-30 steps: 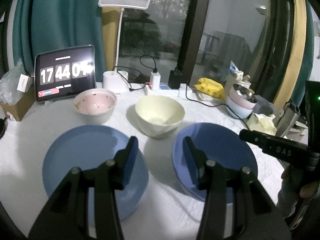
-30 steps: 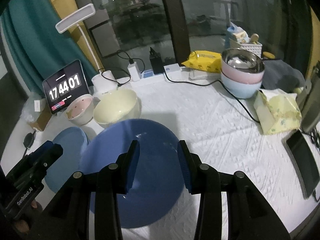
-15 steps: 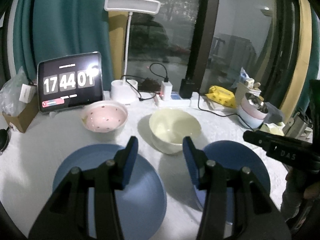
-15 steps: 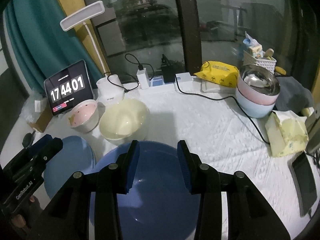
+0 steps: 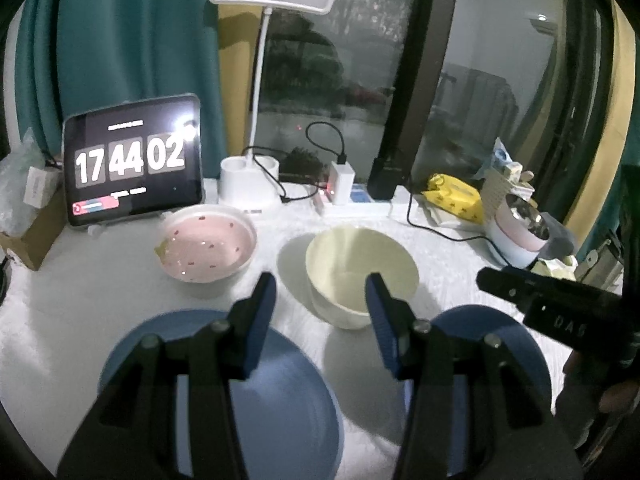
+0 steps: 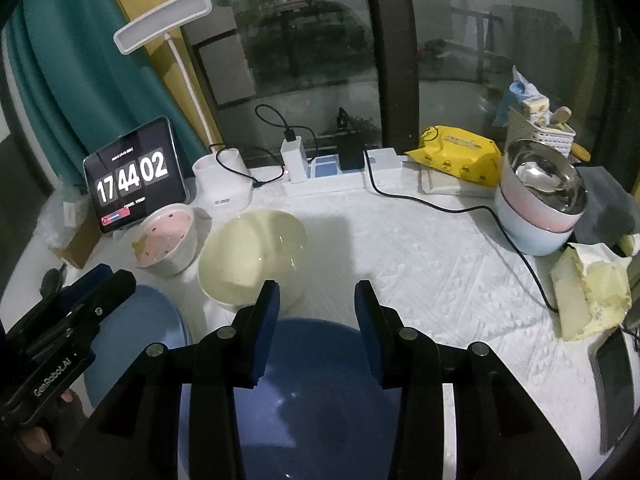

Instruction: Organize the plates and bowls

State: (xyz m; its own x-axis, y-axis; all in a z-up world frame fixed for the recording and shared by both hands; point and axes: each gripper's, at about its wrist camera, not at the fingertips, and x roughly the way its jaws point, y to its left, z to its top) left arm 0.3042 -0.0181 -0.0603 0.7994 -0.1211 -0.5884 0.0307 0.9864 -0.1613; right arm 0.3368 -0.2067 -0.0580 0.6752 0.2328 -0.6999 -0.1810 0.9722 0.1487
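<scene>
1. The left gripper (image 5: 322, 322) hangs over the near edge of the tabletop (image 6: 420, 248) with its jaws spread partway and nothing between them; its blue pads (image 5: 262, 320) touch no dish.
2. The right gripper (image 6: 316, 330) is likewise spread partway and empty, above the dark blue plate (image 6: 316, 400) at the near edge.
3. The light blue plate (image 5: 280, 400) lies under the left gripper, toward the near left corner.
4. The cream bowl (image 5: 360, 272) stands mid-table, behind both plates; the pink bowl (image 5: 206, 248) sits to its left, in front of the clock tablet (image 5: 132, 160) at the far edge.
5. Only the right wrist view shows a phone (image 6: 614, 384) at the right edge and a whole stack of bowls (image 6: 540, 208) near the far right corner; in the left wrist view that stack is small and partly cut off.
</scene>
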